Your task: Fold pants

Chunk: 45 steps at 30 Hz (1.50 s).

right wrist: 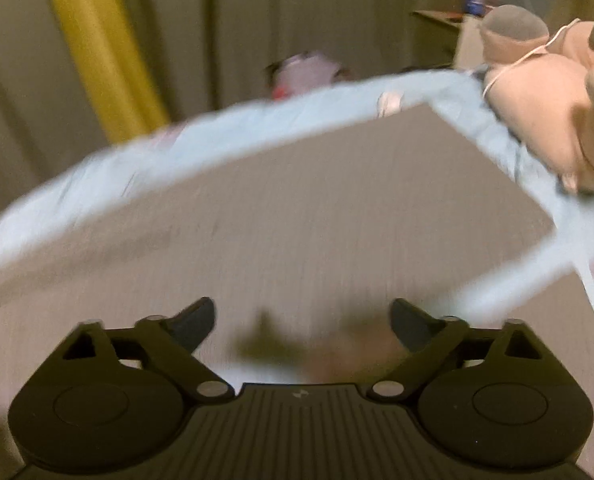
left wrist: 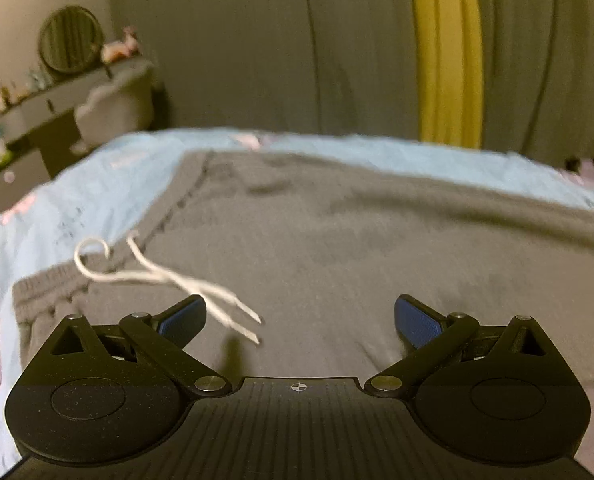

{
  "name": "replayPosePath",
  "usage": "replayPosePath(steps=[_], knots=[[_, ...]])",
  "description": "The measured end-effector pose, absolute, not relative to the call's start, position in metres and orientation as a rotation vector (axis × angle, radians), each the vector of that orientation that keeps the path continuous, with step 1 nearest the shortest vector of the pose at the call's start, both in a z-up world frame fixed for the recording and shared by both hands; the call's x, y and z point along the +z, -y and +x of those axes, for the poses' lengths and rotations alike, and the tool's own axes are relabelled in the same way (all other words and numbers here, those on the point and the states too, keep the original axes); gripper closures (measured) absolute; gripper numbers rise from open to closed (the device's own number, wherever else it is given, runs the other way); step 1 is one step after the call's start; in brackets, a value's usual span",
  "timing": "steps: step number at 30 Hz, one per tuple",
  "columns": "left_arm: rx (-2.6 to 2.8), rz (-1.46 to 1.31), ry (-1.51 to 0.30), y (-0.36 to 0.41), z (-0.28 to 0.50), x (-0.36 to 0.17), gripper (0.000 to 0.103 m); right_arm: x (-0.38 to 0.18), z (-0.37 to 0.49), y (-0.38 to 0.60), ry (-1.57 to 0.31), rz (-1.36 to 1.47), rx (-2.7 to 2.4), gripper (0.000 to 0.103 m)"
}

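Soft grey knit pants (left wrist: pixel 337 240) lie flat on the pale blue bed sheet (left wrist: pixel 97 184), white drawstring (left wrist: pixel 157 276) curling loose. Left tongs (left wrist: pixel 300 322) and right tongs (right wrist: pixel 303 320) both spread, pinching nothing.

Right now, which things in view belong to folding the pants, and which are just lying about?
For the job:
grey pants
white drawstring
left tool, open
right tool, open

Lying about:
blue bedsheet
plush toy
round mirror
curtains
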<state>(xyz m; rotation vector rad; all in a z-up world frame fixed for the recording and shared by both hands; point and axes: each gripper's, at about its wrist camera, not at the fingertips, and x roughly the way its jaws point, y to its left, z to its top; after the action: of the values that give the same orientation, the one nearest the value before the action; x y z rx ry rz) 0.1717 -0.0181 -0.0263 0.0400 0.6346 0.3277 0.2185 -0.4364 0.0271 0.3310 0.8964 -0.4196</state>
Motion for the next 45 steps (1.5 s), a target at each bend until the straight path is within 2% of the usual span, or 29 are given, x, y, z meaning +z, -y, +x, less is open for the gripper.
replayPosePath(steps=[2, 3, 8, 12, 13, 16, 18, 19, 24, 27, 30, 33, 36, 37, 39, 45], knots=[[0.345, 0.064, -0.603, 0.015, 0.176, -0.033, 0.0, 0.024, 0.27, 0.461, -0.889, 0.385, -0.456, 0.034], [0.351, 0.075, -0.602, 0.013, 0.179, -0.037, 0.0, 0.022, 0.291, 0.47, -0.88, 0.408, -0.474, 0.035], [0.408, 0.08, -0.581, 0.007, 0.187, -0.047, 0.0, -0.005, 0.376, 0.513, -0.892, 0.534, -0.618, 0.033], [0.421, 0.117, -0.595, 0.007, 0.193, -0.057, 0.0, -0.027, 0.405, 0.535, -0.923, 0.612, -0.718, 0.033], [0.418, 0.125, -0.599, 0.007, 0.193, -0.059, 0.0, -0.031, 0.409, 0.537, -0.935, 0.599, -0.737, 0.036], [0.414, 0.139, -0.603, 0.007, 0.194, -0.063, 0.0, -0.035, 0.415, 0.531, -0.955, 0.469, -0.804, 0.073], [0.394, 0.111, -0.63, 0.003, 0.196, -0.064, 0.0, -0.036, 0.409, 0.533, -0.927, 0.462, -0.792, 0.083], [0.377, 0.086, -0.648, -0.001, 0.196, -0.065, 0.0, -0.035, 0.402, 0.535, -0.906, 0.473, -0.781, 0.096], [0.275, -0.163, -0.724, -0.039, 0.197, -0.064, 0.0, 0.003, 0.346, 0.526, -0.76, 0.506, -0.694, 0.097], [0.269, -0.202, -0.702, -0.048, 0.194, -0.056, 0.0, 0.034, 0.271, 0.514, -0.629, 0.502, -0.622, 0.098], [0.25, -0.321, -0.636, -0.065, 0.187, -0.046, 0.0, 0.043, 0.175, 0.501, -0.544, 0.547, -0.595, 0.101], [0.21, -0.412, -0.577, -0.083, 0.186, -0.03, 0.001, 0.021, 0.091, 0.482, -0.566, 0.546, -0.599, 0.101], [0.146, -0.462, -0.538, -0.095, 0.195, -0.015, 0.004, -0.031, 0.042, 0.488, -0.665, 0.665, -0.647, 0.102], [0.119, -0.452, -0.527, -0.097, 0.202, -0.011, 0.007, -0.045, 0.036, 0.492, -0.688, 0.705, -0.665, 0.103], [0.116, -0.404, -0.537, -0.099, 0.224, -0.002, 0.028, -0.052, 0.032, 0.495, -0.662, 0.701, -0.674, 0.103], [0.098, -0.466, -0.682, -0.114, 0.32, 0.004, 0.026, -0.048, 0.036, 0.509, -0.616, 0.75, -0.65, 0.101]])
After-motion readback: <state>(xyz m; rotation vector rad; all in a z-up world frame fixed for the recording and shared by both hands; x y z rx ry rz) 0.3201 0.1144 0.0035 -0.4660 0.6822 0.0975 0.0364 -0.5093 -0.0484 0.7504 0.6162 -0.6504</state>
